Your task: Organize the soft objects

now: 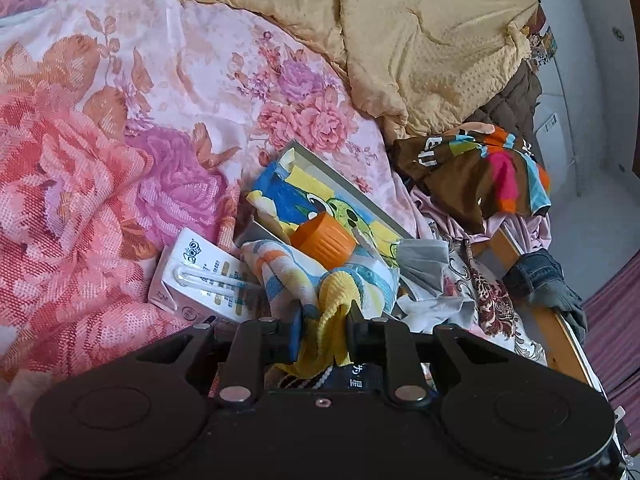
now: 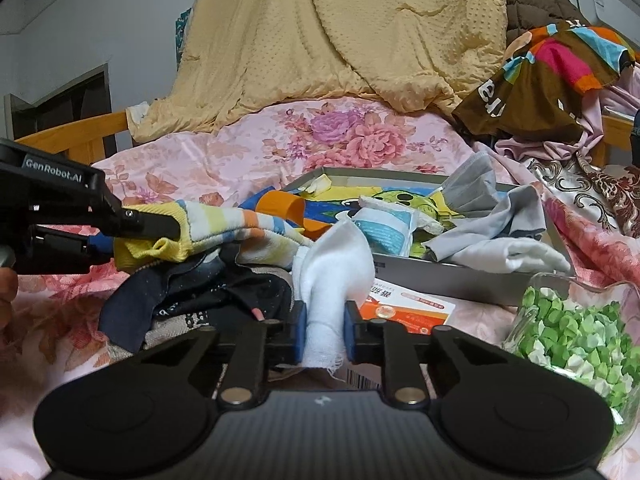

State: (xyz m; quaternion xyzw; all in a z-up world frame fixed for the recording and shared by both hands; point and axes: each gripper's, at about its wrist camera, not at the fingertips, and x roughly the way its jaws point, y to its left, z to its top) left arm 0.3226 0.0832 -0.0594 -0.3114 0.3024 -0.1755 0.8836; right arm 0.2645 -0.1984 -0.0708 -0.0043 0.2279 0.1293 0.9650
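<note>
In the left wrist view my left gripper (image 1: 324,316) is shut on the yellow hem of a striped towel (image 1: 280,268) that trails toward the metal tray (image 1: 340,176). The right wrist view shows the same left gripper (image 2: 176,226) coming in from the left, holding the striped towel (image 2: 224,224) above a dark garment (image 2: 192,292). My right gripper (image 2: 325,316) is shut on a white cloth (image 2: 332,268), which stands up between its blue pads just in front of the tray (image 2: 460,280).
The tray holds an orange cup (image 2: 280,206), a grey mask (image 2: 472,188) and pale cloths. A milk carton (image 1: 200,280) lies left of it and an orange-white box (image 2: 404,312) in front. A glass bowl of green paper stars (image 2: 580,336) sits right. A yellow quilt (image 2: 340,40) is piled behind.
</note>
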